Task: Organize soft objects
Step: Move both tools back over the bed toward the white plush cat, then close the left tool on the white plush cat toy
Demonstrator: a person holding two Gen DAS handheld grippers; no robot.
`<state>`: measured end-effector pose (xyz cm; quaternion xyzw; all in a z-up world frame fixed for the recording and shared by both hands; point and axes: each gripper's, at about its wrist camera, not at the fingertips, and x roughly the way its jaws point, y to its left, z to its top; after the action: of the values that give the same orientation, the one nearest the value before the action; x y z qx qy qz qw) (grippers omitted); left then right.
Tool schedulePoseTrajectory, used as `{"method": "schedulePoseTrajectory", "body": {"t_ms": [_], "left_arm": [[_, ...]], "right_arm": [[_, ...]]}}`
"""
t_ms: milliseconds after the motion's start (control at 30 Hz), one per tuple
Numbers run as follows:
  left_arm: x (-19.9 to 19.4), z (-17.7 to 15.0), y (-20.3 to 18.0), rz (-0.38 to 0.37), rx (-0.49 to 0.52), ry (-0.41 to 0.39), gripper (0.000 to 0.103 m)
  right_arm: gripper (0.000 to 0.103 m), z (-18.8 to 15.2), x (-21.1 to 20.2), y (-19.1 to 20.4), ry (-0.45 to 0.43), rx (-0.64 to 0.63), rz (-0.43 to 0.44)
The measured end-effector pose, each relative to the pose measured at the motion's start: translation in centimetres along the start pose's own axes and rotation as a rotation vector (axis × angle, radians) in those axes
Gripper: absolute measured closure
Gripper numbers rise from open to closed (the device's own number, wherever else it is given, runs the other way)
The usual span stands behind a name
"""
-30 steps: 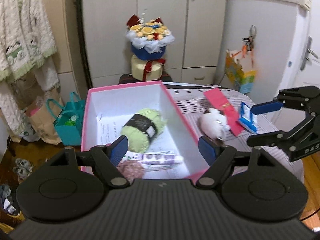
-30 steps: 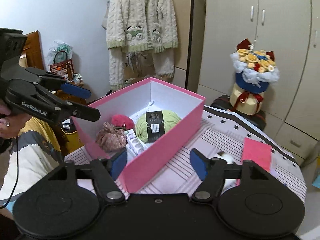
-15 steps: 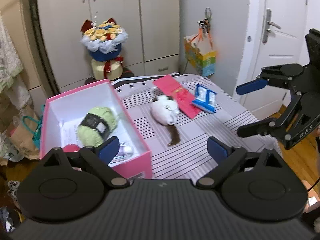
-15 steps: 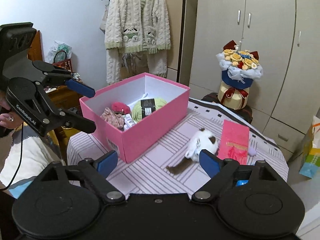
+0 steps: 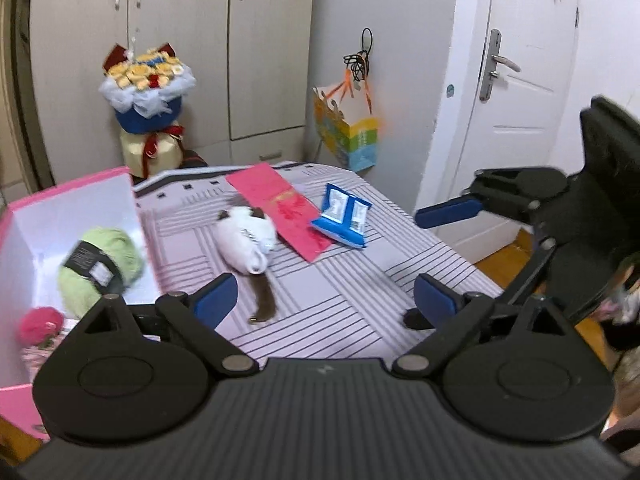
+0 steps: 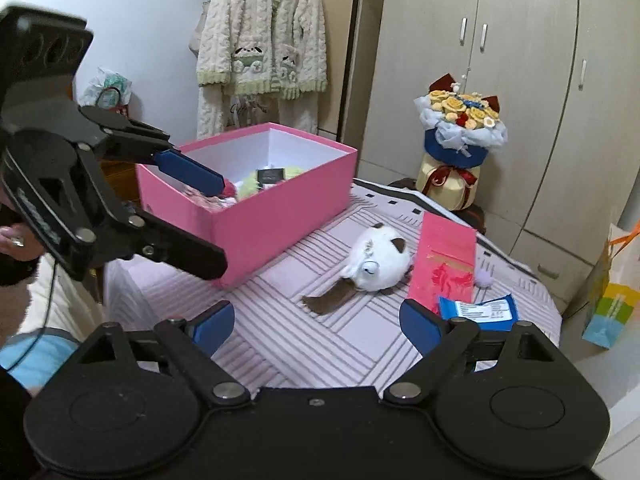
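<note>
A white plush toy (image 5: 246, 242) with a brown tail lies on the striped tablecloth (image 5: 340, 304), to the right of the pink box (image 5: 72, 188). The box holds a green yarn ball (image 5: 100, 268) and a pink pompom (image 5: 40, 322). My left gripper (image 5: 324, 298) hangs open and empty just short of the toy's tail. In the right wrist view the plush toy (image 6: 378, 260) lies ahead of my right gripper (image 6: 316, 324), which is open and empty. There my left gripper (image 6: 208, 220) hovers in front of the pink box (image 6: 280, 216). My right gripper (image 5: 432, 264) shows at the table's right edge.
A red envelope (image 6: 444, 264), a blue packet (image 6: 478, 310) and a small lilac pompom (image 6: 486, 278) lie beyond the toy. A flower bouquet (image 6: 460, 152) stands behind the table by the wardrobe. A gift bag (image 5: 350, 136) hangs near the door, and a knitted cardigan (image 6: 260, 48) hangs on the wall.
Both grippers have opened wider. The left gripper has swung right, from over the pink box to the plush toy. The right gripper has drawn back and sunk, so the toy now lies ahead of it.
</note>
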<state>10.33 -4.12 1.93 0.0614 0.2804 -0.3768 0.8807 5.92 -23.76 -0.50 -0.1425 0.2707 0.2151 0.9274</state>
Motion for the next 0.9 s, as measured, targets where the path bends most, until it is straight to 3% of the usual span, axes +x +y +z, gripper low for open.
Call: {"method": "schedulePoseTrajectory", "body": {"t_ms": [167,300,433,633,900], "left_arm": [[3.0,-0.1,0.2,0.040,-0.042,-0.005,0.008],[5.5,0.1,0.8,0.091,-0.066,-0.010,0.012],[7.8,0.5,1.5,0.193,-0.120,-0.051,0.019],[11.5,1.2,2.8,0.215,-0.176,-0.041,0.026],[15.9,1.8,5.1,0.257,-0.238,-0.003,0.026]], "right_arm": [[0.011,-1.4,2.3,-0.5,-0.011,-0.023,-0.005],[0.011,-1.6,3.9,-1.5,-0.073,-0.010,0.016],[0.011,-1.8,6.3,-2.6,-0.114,-0.028,0.074],[0.011,-1.1,11.2,-4.4,-0.084,0.007,0.082],[0.009,0.3,16.4,-6.6,-0.042,0.076,0.092]]}}
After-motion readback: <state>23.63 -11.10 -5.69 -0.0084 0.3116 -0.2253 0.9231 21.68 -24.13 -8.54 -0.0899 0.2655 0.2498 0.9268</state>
